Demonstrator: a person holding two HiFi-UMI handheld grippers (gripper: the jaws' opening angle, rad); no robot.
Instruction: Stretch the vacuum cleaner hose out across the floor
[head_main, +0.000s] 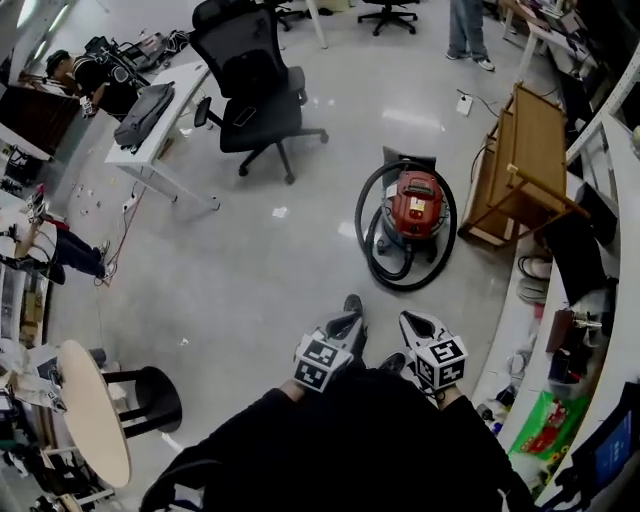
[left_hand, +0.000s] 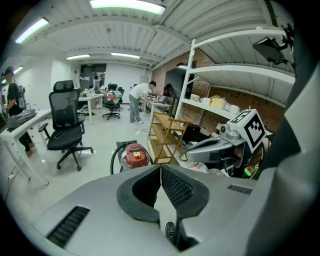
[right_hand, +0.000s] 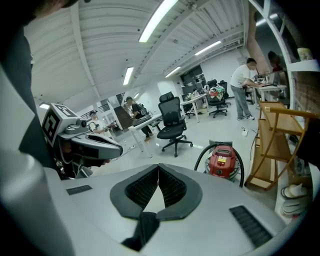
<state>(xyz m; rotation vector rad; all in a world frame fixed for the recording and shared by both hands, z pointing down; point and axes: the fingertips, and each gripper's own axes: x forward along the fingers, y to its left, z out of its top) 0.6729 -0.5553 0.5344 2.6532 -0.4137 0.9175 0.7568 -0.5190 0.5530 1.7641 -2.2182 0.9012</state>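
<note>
Both tools, left tool (head_main: 347, 322) and right tool (head_main: 412, 324), are closed and empty, near the hose (head_main: 368, 196) coiled round the vacuum (head_main: 416, 204) on the floor (head_main: 250, 260).

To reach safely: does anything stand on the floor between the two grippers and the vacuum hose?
Nothing visible does. Bare floor lies between the left gripper, the right gripper and the hose coiled around the red vacuum cleaner. A wooden shelf stands beside it, off the path.
</note>
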